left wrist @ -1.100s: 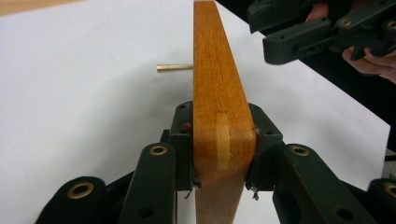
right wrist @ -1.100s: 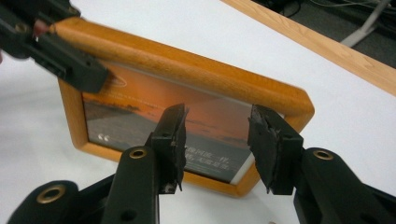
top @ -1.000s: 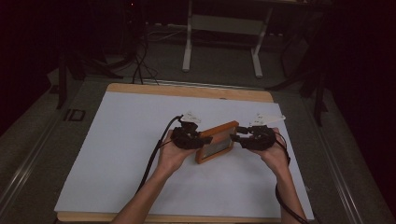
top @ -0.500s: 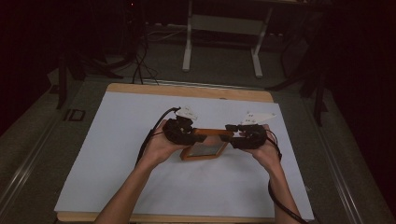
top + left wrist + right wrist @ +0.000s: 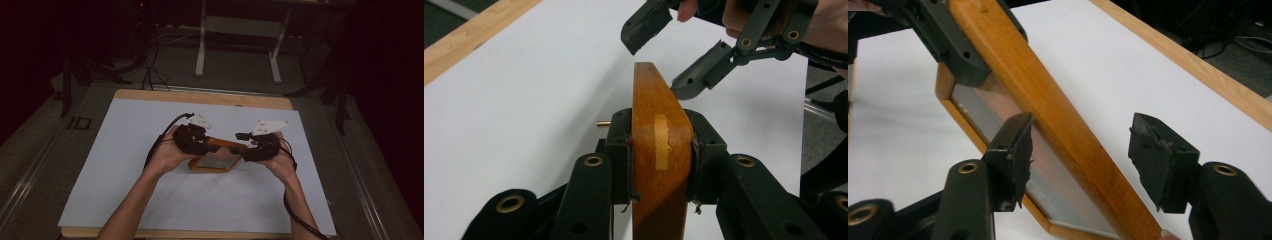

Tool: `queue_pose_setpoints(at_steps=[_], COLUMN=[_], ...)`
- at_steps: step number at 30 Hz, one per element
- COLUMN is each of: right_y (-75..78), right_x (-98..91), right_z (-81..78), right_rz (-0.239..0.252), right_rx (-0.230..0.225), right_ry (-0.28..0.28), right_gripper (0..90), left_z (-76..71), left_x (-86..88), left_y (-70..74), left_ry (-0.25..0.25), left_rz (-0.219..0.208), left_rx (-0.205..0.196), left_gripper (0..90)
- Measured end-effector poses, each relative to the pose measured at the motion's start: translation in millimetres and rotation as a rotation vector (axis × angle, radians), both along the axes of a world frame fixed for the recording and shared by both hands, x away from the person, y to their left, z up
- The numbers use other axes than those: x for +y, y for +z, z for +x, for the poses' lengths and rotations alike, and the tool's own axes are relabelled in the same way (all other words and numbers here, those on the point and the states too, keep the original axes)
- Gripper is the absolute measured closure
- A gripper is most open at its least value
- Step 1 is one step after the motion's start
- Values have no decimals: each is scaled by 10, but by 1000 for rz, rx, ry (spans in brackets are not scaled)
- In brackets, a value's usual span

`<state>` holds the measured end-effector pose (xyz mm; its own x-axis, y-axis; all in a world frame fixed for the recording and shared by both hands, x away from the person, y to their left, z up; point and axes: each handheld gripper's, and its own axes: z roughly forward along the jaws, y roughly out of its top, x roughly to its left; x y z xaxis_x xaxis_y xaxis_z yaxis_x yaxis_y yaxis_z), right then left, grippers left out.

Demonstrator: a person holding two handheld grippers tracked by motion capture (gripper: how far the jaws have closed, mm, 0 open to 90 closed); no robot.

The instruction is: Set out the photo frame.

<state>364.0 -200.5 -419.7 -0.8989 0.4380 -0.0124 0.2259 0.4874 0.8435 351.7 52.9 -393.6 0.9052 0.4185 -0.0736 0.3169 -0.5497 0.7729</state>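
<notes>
From my remote station, the high view is dim and grainy: the white sheet (image 5: 150, 150) reads dull grey and the surroundings sink into near-black. Both gripper views are far brighter, evenly lit from above with soft shadows. I see slight blur on nearby jaws and faint sheen on the wooden frame (image 5: 659, 150).
</notes>
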Motion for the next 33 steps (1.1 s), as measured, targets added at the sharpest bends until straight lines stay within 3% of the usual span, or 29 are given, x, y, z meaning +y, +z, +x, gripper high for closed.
queue_pose_setpoints(at_steps=[7, 12, 19, 22, 24, 29, 33], right_y=[11, 31, 3, -24, -32, -13, -12], right_x=[61, 133, 216, 258, 261, 154, 133], right_z=[-22, -25, 52, 42, 32, 11, -21], right_rz=[-7, -21, -51, -73, -90, -73, -85], right_rx=[-15, -28, -24, -23, -44, -48, -71], right_ry=[48, 78, 125, 163, 155, 189, 198], right_gripper=[383, 357, 337, 386, 434, 633, 656], left_z=[4, 36, 59, 89, 108, 170, 175], left_x=[-22, -56, -133, -158, -158, -126, -146], left_y=[-6, 8, 30, 26, 20, 4, 1], left_ry=[-26, -19, -64, -70, -73, -72, -68], left_rz=[-15, -21, -19, -39, -58, -119, -138], left_rx=[-22, -8, -22, -10, 5, 53, 55], left_gripper=[689, 687, 683, 679, 666, 585, 560])
